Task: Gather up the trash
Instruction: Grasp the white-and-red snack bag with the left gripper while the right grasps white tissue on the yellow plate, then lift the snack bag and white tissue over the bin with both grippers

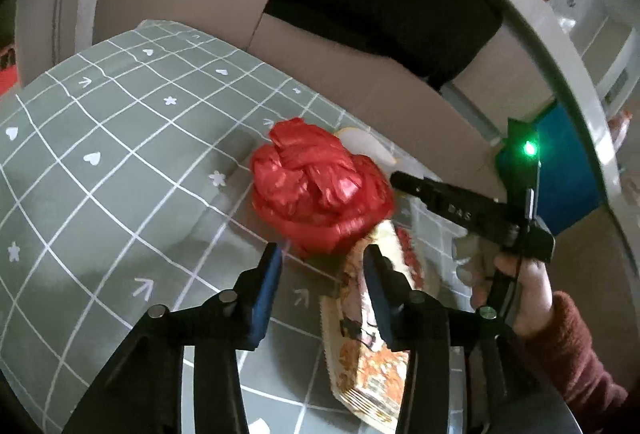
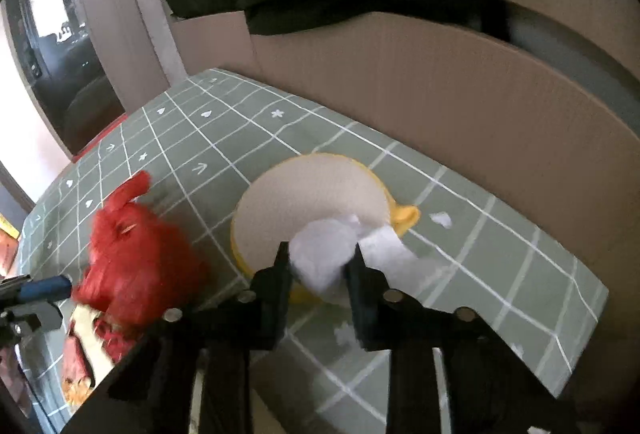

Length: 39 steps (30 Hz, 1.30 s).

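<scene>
the right gripper (image 2: 319, 262) pinched a soft white crumpled tissue (image 2: 324, 254) over a round yellow-rimmed bowl (image 2: 312, 190) on the gridded green tablecloth (image 2: 480, 218). the left gripper (image 1: 322, 266) stood half open and empty, just short of a glossy, wrinkled red plastic bag (image 1: 320, 190) lying against a printed flat packet (image 1: 368, 354).

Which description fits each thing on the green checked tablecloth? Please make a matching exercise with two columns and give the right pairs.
Things:
1. crumpled red plastic bag
2. wad of white tissue paper
3. round yellow bowl
4. flat printed snack packet

Descriptions:
A. pinched in the right gripper
B. lies partly under the red bag
C. just ahead of the open left gripper
D. stands behind the tissue, near the cardboard box

Pairs: 1-C, 2-A, 3-D, 4-B
</scene>
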Tool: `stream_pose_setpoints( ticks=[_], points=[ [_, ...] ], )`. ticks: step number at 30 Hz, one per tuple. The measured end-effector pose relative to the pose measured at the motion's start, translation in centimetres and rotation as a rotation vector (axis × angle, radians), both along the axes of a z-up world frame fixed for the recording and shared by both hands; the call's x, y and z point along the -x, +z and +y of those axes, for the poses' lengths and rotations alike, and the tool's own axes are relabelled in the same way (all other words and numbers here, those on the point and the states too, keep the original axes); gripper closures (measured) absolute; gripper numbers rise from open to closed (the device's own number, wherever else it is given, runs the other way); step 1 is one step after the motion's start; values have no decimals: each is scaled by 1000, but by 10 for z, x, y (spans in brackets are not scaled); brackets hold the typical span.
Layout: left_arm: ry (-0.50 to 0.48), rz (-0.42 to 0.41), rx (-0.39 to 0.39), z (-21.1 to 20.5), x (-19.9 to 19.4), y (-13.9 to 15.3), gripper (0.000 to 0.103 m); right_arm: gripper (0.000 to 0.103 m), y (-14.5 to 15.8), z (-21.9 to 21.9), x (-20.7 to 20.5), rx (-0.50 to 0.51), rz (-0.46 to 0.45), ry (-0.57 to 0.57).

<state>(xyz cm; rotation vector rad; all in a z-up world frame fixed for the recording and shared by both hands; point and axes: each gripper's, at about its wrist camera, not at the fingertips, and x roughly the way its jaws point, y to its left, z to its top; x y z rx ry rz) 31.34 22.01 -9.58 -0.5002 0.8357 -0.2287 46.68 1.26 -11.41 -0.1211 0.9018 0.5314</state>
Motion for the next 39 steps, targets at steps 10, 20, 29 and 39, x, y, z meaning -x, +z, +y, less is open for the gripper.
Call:
stream_pose_setpoints(
  ticks=[10,20,29,39],
  points=[
    [-67,55,20,-38,-5,-13,58,79,28,-57,80,-98,-30,-67],
    [-65,0,-75,-80,16,10,97,79,53,-80,145,-129,-126,-68],
    [-17,-199,-192,-111,66,66,99,79,87,-106,197,-172,-216,-90],
    [-50,-350,-297,-155,103,109,99,79,123,-144,245,-180,-335,-159]
  ],
)
